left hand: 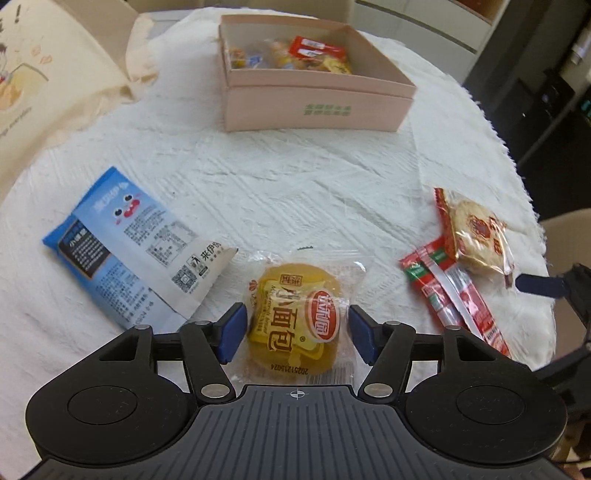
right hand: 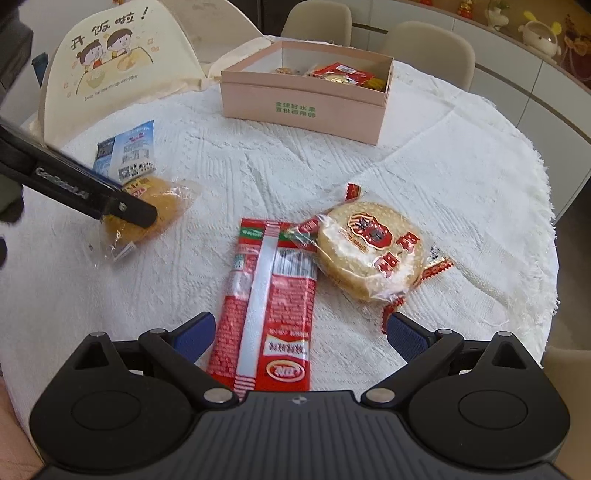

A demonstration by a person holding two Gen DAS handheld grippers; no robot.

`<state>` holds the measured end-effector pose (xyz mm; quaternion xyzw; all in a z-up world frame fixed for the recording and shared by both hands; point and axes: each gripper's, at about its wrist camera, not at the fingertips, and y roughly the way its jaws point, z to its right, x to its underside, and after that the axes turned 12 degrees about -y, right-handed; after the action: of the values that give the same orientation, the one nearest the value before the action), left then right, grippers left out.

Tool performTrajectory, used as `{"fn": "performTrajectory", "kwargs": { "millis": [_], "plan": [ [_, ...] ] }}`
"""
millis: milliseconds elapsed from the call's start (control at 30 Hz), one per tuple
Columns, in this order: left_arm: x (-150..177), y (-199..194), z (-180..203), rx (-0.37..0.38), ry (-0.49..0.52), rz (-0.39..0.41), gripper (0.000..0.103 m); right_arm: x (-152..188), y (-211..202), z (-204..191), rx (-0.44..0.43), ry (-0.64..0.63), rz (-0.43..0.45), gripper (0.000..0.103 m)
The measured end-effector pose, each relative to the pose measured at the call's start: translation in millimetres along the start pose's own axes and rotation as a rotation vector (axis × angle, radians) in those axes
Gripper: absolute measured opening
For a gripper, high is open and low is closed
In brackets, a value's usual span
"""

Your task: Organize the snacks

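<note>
Box (left hand: 314, 107) at far side of counter (left hand: 277, 192) holds several snacks. Four left out. Left hand-held gripper (left hand: 293, 332) spread wide astride bun (left hand: 295, 325); right hand-held gripper (right hand: 299, 339) released over red packet (right hand: 266, 306).

Home dining area. Round table (right hand: 461, 155) w/ white textured cloth, fringed edge. Beige upholstered chairs (right hand: 430, 48) around far side; near one wears a cream chair cover (right hand: 107, 66) w/ cartoon kids + Chinese text. Behind: long low white cabinet run (right hand: 524, 96), top holds small ornaments, incl. cartoon figurine (right hand: 539, 35). Pink cardboard box (right hand: 306, 107) of wrapped snacks on table, more packets loose on cloth. Domestic, not shop or lab.
</note>
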<state>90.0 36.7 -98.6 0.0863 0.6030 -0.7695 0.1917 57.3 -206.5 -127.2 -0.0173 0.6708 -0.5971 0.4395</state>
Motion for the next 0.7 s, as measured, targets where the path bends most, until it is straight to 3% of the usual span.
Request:
{"fn": "performTrajectory", "kwargs": {
  "millis": [200, 233, 267, 333, 467, 700],
  "plan": [
    [2.8, -2.5, -9.4, 0.029, -0.058, -0.021, 0.064, -18.9, 16.1, -6.1, 0.013, 0.032, -0.011, 0.098],
    [4.5, -6.6, -10.2, 0.042, -0.063, -0.019, 0.062, -21.7, 19.4, -7.7, 0.026, 0.027, -0.014, 0.091],
    [6.6, -10.7, -10.1, 0.048, -0.06, -0.014, 0.062, -24.3, 21.8, -10.7, 0.032, 0.01, -0.021, 0.075],
    [9.7, -17.9, -8.2, 0.054, -0.042, -0.009, 0.061, -27.5, 24.5, -18.5, 0.013, -0.046, -0.046, 0.054],
    [13.9, -29.8, -2.5, 0.07, -0.025, -0.004, 0.06, -28.2, 11.9, -27.4, -0.004, -0.108, -0.027, 0.048],
    [1.8, -54.9, 13.7, 0.127, 0.012, 0.059, 0.059, -51.4, -39.4, 4.9, -0.07, 0.0, 0.116, 0.047]
  ]
}}
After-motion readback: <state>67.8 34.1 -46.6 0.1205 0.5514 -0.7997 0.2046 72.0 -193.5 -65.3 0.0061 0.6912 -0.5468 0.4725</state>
